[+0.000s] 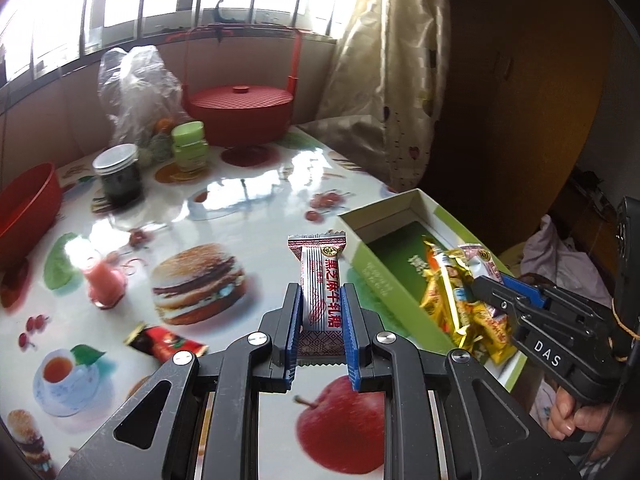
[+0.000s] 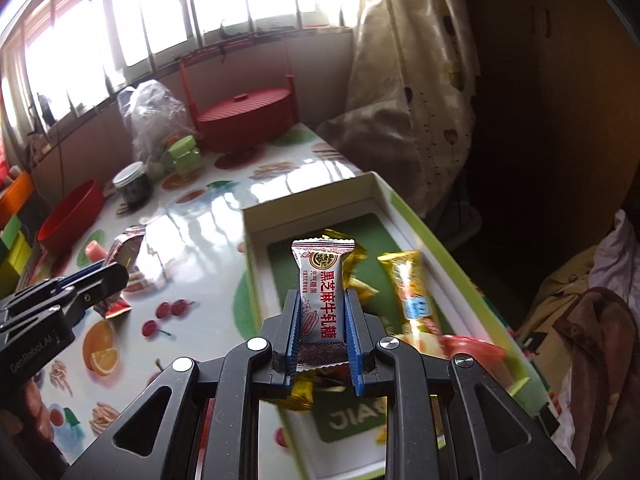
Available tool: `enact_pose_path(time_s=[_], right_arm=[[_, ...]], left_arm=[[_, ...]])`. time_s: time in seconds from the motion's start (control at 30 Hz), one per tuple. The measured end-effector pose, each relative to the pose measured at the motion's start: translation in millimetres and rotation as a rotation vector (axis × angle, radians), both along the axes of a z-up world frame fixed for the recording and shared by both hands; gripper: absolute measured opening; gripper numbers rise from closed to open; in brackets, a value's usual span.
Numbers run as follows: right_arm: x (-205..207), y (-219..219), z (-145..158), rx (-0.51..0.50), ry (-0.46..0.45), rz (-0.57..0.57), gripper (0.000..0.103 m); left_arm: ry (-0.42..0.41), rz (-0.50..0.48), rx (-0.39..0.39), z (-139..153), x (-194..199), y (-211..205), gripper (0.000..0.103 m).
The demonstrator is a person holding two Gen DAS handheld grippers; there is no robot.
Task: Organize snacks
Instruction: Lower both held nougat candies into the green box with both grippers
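Partly hidden, box [image 2: 256, 240] floor, blurred wrappers [image 2: 412, 292]

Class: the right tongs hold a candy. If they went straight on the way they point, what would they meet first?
Probably the gold-wrapped snacks lying in the green box, directly beyond the right tongs and their candy; depth is uncertain.

Box [image 1: 384, 280] on table [image 1: 248, 208] right edge — wrapped snacks [image 1: 452, 300] inside.

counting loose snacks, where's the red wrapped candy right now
The red candy lies on the table, outside the green box, low left in the left wrist view, left of the left gripper and just below the printed burger.
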State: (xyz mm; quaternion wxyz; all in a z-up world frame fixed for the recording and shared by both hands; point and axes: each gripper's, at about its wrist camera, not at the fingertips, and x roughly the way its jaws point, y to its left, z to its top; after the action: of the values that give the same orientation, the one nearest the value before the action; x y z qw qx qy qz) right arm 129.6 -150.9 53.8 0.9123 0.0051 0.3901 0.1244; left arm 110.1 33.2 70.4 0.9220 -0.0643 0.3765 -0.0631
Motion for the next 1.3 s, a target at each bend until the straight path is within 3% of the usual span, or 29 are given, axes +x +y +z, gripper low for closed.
enact_pose_path(time_s=[0.4, 1.3], right_arm=[[-3, -38, -5, -0.008, 0.021, -0.072, 0.020], [-5, -63, -11, -0.023, 0.022, -0.106, 0.020]], left_arm=[[0.028, -0.077, -0.039, -5, 23, -32, 0.020], [0.087, -0.177, -0.055, -23, 52, -88, 0.020]])
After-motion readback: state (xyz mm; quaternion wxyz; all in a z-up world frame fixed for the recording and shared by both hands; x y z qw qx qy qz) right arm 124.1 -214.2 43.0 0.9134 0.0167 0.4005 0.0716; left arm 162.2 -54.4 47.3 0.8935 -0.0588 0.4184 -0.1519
